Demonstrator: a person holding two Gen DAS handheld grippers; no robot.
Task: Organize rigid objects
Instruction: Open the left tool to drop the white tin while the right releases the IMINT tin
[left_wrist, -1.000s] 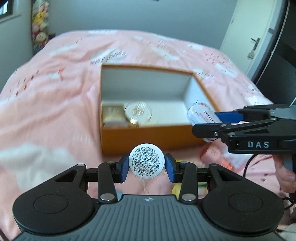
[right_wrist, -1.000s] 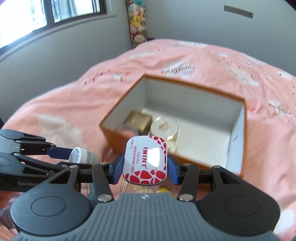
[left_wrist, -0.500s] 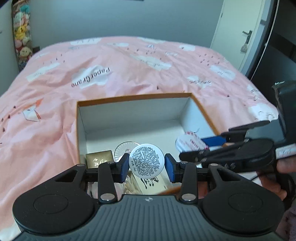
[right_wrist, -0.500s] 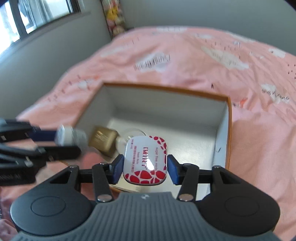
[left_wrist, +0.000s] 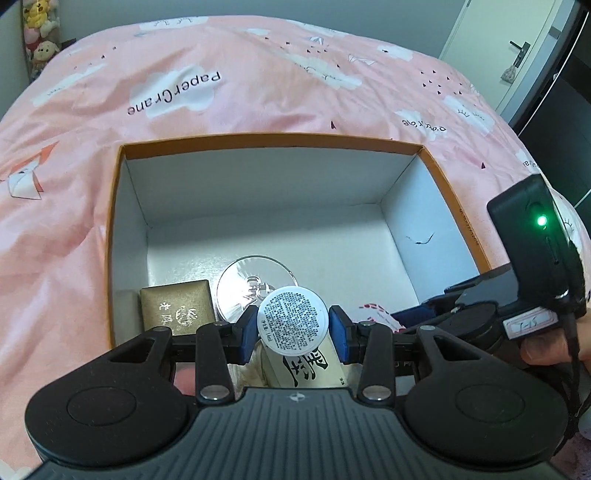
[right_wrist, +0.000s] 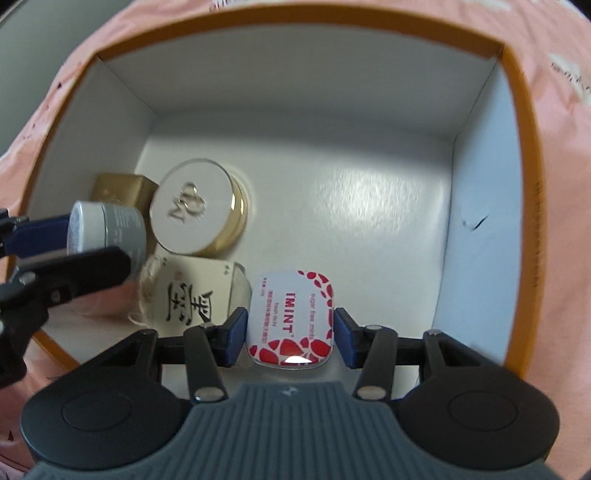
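An orange box with a white inside (left_wrist: 122, 221) (right_wrist: 476, 155) lies on the pink bed. My left gripper (left_wrist: 293, 329) is shut on a small grey jar with a printed white base (left_wrist: 293, 325) (right_wrist: 105, 230) over the box's near left part. My right gripper (right_wrist: 290, 330) is shut on a white and red mint tin (right_wrist: 290, 319) low inside the box, near its front wall. In the box lie a gold square case (left_wrist: 177, 310) (right_wrist: 118, 190), a round gold-rimmed compact (left_wrist: 247, 284) (right_wrist: 197, 214) and a white packet with black characters (left_wrist: 306, 369) (right_wrist: 192, 291).
The pink printed bedcover (left_wrist: 221, 85) surrounds the box. The right half of the box floor (right_wrist: 369, 221) is bare. A door (left_wrist: 509, 48) is at the far right, plush toys (left_wrist: 38, 40) at the far left.
Both grippers moved forward from in front of the box to over and into it, each still holding its object. The right gripper dropped deep inside with the mint tin.
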